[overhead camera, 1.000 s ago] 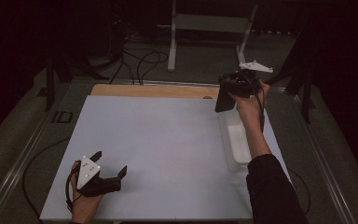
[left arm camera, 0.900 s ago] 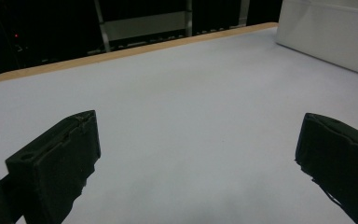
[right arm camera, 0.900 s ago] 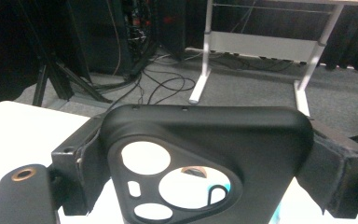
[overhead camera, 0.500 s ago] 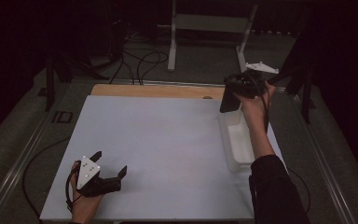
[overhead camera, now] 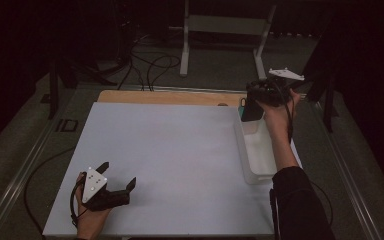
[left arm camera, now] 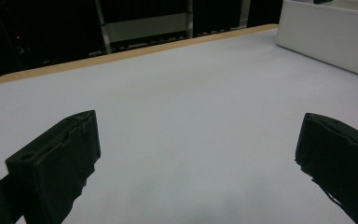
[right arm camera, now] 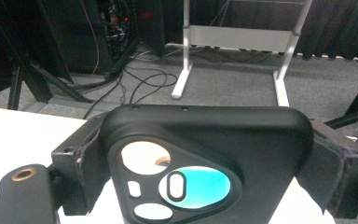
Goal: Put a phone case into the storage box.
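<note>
From the high view, the right tongs [overhead camera: 252, 107] hang above the far end of a white bin [overhead camera: 258, 150] that sits along the right edge of the worktop [overhead camera: 180, 150], and they are clamped on a black phone case [overhead camera: 251, 111] held upright over the bin's far corner, with something teal [overhead camera: 242, 103] just behind it that is too small to identify. The left tongs [overhead camera: 116, 176] rest near the near left corner of the worktop, jaws spread and holding nothing, well apart from the bin. In the left gripper view, the two black jaws stand wide apart over bare worktop, with the bin's white wall [left arm camera: 326, 32] at the far right and a wooden strip [left arm camera: 135, 51] running along the far edge. In the right gripper view, the phone case [right arm camera: 209, 154] is pinched across its width, one jaw pressed on each long side, its back turned to the camera so the camera cut-outs [right arm camera: 177, 184] show, teal and pale surfaces visible through them. The case looks like a light, thin shell of matt plastic or rubber, somewhat flexible and hardly fragile; squeezed too hard across the sides it would likely bow and could spring out. Gripping near the thicker rim by the cut-out end, as here, seems the firmest hold, and the matt surface should resist slipping.
</note>
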Motion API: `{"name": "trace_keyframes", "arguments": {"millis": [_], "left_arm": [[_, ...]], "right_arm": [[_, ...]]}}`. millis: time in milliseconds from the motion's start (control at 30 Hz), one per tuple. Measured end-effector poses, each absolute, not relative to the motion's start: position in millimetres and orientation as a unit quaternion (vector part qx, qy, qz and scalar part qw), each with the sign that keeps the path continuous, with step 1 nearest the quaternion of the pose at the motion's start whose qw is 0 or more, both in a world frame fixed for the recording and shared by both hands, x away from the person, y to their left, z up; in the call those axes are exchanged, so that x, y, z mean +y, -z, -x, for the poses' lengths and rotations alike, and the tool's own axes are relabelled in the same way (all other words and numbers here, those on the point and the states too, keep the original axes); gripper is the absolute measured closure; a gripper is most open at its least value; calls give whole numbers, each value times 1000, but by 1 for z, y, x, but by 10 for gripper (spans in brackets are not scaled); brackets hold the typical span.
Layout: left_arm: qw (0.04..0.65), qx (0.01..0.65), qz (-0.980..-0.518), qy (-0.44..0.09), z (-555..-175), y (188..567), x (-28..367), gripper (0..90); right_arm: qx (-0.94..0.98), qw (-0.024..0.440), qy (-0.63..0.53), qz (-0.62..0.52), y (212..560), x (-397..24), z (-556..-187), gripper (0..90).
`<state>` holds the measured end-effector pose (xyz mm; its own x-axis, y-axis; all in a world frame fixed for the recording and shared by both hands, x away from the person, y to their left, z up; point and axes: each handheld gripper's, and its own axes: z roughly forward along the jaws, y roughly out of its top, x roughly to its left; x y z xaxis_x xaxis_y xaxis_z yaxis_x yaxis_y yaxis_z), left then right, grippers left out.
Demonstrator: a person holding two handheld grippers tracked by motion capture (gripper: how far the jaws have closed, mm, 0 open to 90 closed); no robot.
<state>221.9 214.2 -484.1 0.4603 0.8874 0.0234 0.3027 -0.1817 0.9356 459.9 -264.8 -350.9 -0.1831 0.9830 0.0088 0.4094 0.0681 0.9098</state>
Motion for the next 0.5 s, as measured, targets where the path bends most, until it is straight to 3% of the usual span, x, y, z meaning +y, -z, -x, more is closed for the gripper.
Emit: {"name": "trace_keyframes", "arguments": {"millis": [500], "left_arm": [[480, 420, -707, -304, -222, 484, 213, 2]], "right_arm": [[647, 340, -404, -549, 364, -271, -464, 134]]}}
